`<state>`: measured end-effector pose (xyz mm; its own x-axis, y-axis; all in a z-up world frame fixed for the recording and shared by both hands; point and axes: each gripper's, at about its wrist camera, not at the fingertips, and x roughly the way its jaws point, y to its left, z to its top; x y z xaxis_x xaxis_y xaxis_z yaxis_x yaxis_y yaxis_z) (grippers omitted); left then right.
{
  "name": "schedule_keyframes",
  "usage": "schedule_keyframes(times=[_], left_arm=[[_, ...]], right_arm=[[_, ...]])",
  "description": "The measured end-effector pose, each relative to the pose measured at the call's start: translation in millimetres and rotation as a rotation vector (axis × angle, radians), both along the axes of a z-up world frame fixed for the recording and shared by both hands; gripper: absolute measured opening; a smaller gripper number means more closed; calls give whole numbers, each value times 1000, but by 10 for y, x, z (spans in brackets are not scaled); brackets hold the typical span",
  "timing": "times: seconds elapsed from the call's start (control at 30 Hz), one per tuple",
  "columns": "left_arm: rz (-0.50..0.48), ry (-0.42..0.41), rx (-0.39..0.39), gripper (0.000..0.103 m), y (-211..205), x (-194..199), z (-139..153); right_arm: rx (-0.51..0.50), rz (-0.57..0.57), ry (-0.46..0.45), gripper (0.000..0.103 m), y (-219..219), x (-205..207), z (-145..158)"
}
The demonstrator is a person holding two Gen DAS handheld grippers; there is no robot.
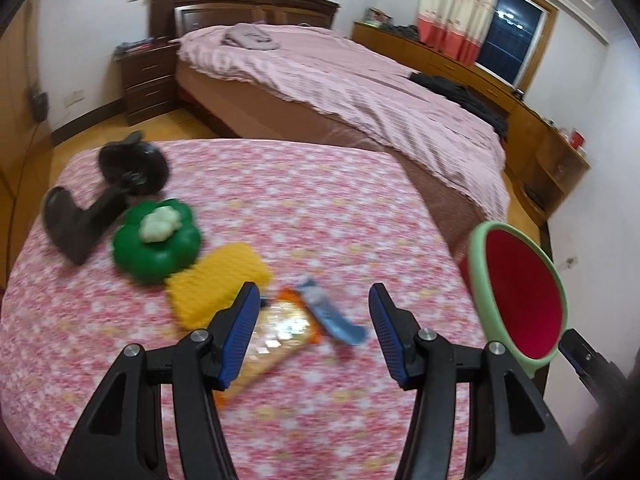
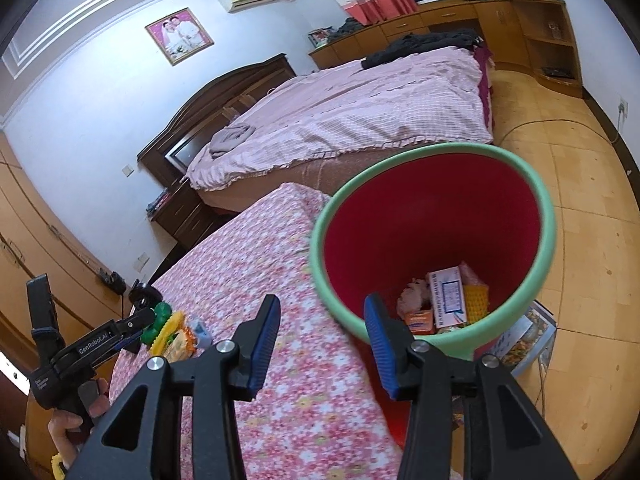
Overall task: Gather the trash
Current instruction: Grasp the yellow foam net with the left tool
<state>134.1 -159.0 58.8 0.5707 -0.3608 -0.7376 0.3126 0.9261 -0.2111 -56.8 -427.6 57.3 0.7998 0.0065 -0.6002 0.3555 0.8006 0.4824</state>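
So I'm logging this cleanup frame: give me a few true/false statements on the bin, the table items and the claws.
1. The red bin already holds trash. True.
2. The left claw grips the snack packet. False: its jaws are apart and hold nothing.
3. A white lump sits on the green toy. True.
4. The right claw holds a box. False: nothing is between its jaws.
5. The bin stands on the table. False: it stands beside it.

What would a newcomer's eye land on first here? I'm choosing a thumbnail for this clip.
Probably the red bin with the mint-green rim, beside the table's right edge, with boxes and wrappers already at its bottom. Next, the litter on the pink floral tablecloth: a green flower-shaped container, a yellow textured piece, and an orange snack wrapper just ahead of the empty left hand-held gripper.
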Motion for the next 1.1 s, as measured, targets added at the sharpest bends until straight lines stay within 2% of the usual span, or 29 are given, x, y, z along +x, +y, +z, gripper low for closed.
schedule_keyframes(times=[0.27, 0.5, 0.77, 1.03, 1.1], left_arm=[[103, 39, 6, 57, 420, 169, -144], [174, 110, -10, 57, 668, 343, -388], [193, 182, -63, 57, 730, 478, -613], [174, 185, -131, 56, 732, 572, -672], [169, 188, -156, 51, 728, 589, -683]], right_arm=[[4, 34, 26, 49, 173, 174, -96], [3, 57, 57, 49, 305, 306, -172], [4, 79, 98, 49, 391, 472, -281], [5, 98, 124, 49, 458, 575, -364], [8, 103, 130, 49, 470, 597, -379]])
